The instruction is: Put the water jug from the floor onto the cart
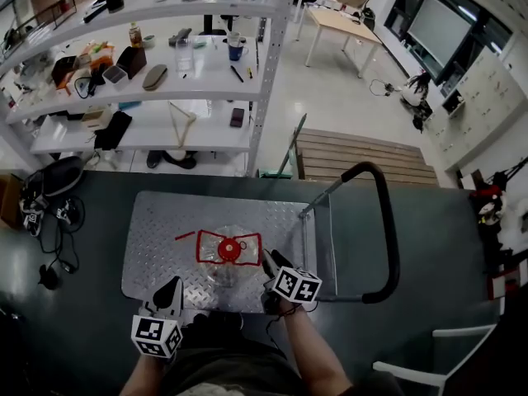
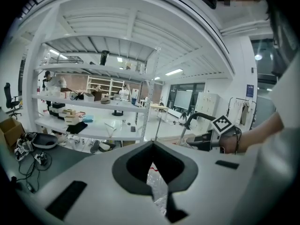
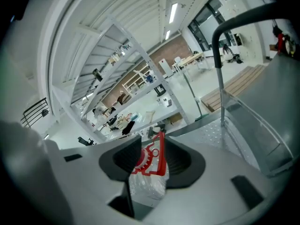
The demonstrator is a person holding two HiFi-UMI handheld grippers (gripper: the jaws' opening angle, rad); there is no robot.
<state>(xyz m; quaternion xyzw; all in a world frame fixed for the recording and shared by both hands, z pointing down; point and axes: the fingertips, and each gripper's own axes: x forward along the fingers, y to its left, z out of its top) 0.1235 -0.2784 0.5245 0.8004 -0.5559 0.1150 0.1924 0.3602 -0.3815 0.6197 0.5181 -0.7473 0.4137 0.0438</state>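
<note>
The clear water jug (image 1: 227, 262) with its red cap and red carry handle (image 1: 247, 246) stands upright on the cart's metal platform (image 1: 165, 229). My right gripper (image 1: 269, 259) is at the jug's right side, by the end of the handle. In the right gripper view its jaws (image 3: 152, 144) stand apart; the red handle (image 3: 160, 154) rises between them and the jug (image 3: 147, 184) is below. My left gripper (image 1: 171, 289) is off the jug's lower left, apart from it. In the left gripper view its jaw tips (image 2: 152, 145) meet, and a strip of the jug (image 2: 157, 186) shows below them.
The cart's black push bar (image 1: 388, 229) arches at the right. White shelving (image 1: 165, 81) loaded with small items stands behind the cart. A wooden pallet (image 1: 363, 155) lies at the back right, cables (image 1: 49, 221) at the left, and a white chair (image 1: 412, 370) at the bottom right.
</note>
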